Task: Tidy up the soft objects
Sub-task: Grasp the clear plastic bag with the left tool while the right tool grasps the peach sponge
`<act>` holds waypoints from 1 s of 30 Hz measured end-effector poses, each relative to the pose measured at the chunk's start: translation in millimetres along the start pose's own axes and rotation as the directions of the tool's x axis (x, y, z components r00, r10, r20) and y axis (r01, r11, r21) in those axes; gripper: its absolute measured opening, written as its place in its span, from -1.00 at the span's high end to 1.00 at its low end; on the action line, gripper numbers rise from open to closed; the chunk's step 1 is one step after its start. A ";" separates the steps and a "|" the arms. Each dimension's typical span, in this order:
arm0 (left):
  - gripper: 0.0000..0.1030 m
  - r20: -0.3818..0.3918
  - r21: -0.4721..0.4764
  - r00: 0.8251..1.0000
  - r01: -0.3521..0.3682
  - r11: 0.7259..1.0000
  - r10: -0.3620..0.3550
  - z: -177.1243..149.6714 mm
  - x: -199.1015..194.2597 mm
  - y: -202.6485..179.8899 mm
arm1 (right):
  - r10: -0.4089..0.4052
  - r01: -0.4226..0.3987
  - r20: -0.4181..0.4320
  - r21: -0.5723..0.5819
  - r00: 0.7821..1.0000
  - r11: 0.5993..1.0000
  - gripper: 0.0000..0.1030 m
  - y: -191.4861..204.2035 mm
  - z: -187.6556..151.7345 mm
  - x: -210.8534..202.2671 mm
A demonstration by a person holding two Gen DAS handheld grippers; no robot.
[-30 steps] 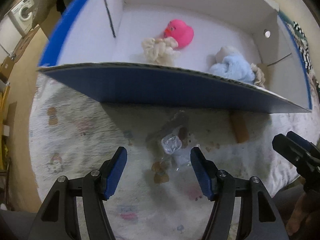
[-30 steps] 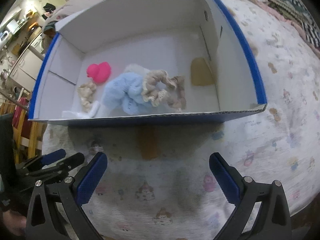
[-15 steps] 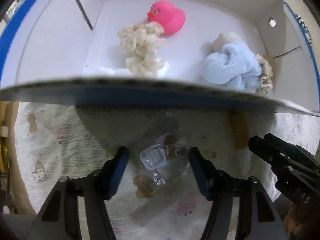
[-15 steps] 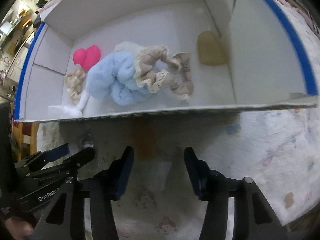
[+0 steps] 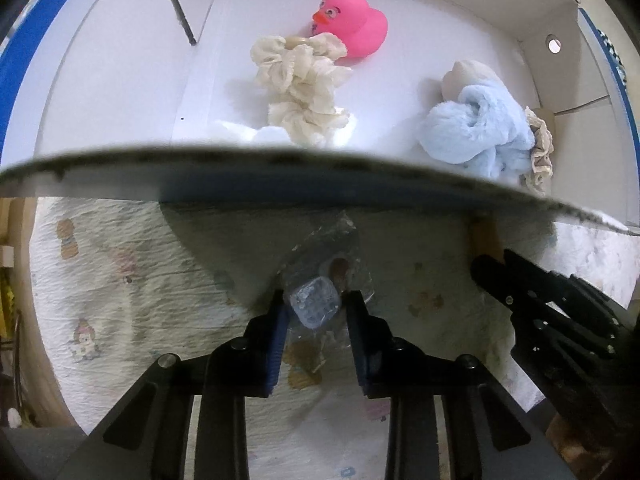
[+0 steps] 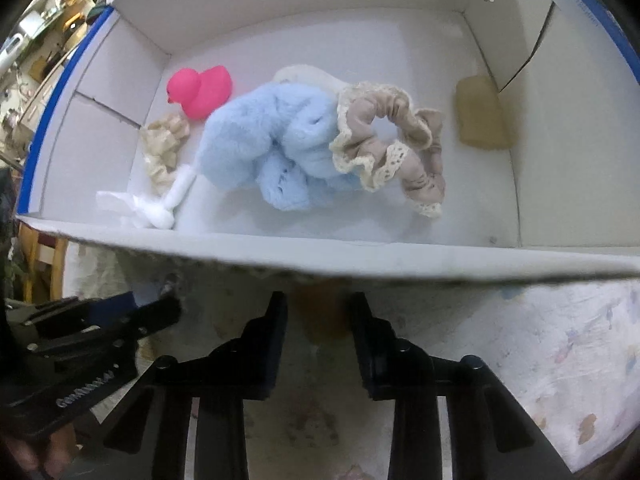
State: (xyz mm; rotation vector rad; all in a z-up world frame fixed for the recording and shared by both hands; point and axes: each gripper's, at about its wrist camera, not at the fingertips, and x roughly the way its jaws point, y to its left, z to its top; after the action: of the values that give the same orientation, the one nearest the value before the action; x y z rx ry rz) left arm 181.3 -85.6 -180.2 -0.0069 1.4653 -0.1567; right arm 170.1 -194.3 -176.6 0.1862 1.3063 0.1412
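Note:
My left gripper (image 5: 314, 308) is shut on a clear plastic packet (image 5: 316, 306) lying on the printed quilt just in front of the box wall (image 5: 280, 176). My right gripper (image 6: 318, 312) is closed around a tan sponge (image 6: 324, 320) on the quilt by the same wall. Inside the white box with blue outside lie a pink rubber duck (image 5: 354, 26), a cream scrunchie (image 5: 300, 88), a fluffy light blue plush (image 6: 276, 140), a beige lace scrunchie (image 6: 396, 148), a white fluffy piece (image 6: 160, 204) and a tan sponge (image 6: 480, 116).
The printed quilt (image 5: 120, 300) covers the surface around the box. The box's near wall (image 6: 360, 252) stands right in front of both grippers. The right gripper shows in the left wrist view (image 5: 552, 308). Household furniture is at the far left (image 6: 24, 40).
Both grippers moved forward toward the box wall and closed: the left onto the clear packet, the right onto the tan sponge.

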 end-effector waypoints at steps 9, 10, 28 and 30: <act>0.50 0.003 0.003 1.000 -0.002 1.000 0.002 -6.3 -5.7 3.4 | 0.028 -0.028 0.010 -0.010 1.000 1.000 0.89 4.0 -3.0 -5.3; 0.52 0.006 0.004 1.000 -0.002 1.000 0.002 -6.7 -8.2 0.2 | 0.031 -0.031 0.014 -0.007 0.999 0.999 0.89 3.9 -3.0 -6.6; 0.55 0.084 -0.005 0.996 -0.040 0.999 0.041 -41.7 -44.0 30.2 | 0.123 -0.121 0.068 -0.036 0.990 0.992 0.89 -11.1 -14.2 -56.1; 0.55 0.108 0.008 0.993 -0.048 0.999 0.047 -48.6 -53.6 30.9 | 0.137 -0.134 0.069 -0.047 0.988 0.990 0.89 -9.7 -17.1 -63.3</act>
State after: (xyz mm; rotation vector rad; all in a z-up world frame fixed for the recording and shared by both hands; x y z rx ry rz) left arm 131.1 -44.7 -135.5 0.0279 1.3553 -0.1232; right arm 137.3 -216.0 -123.2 0.2426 1.2178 0.2750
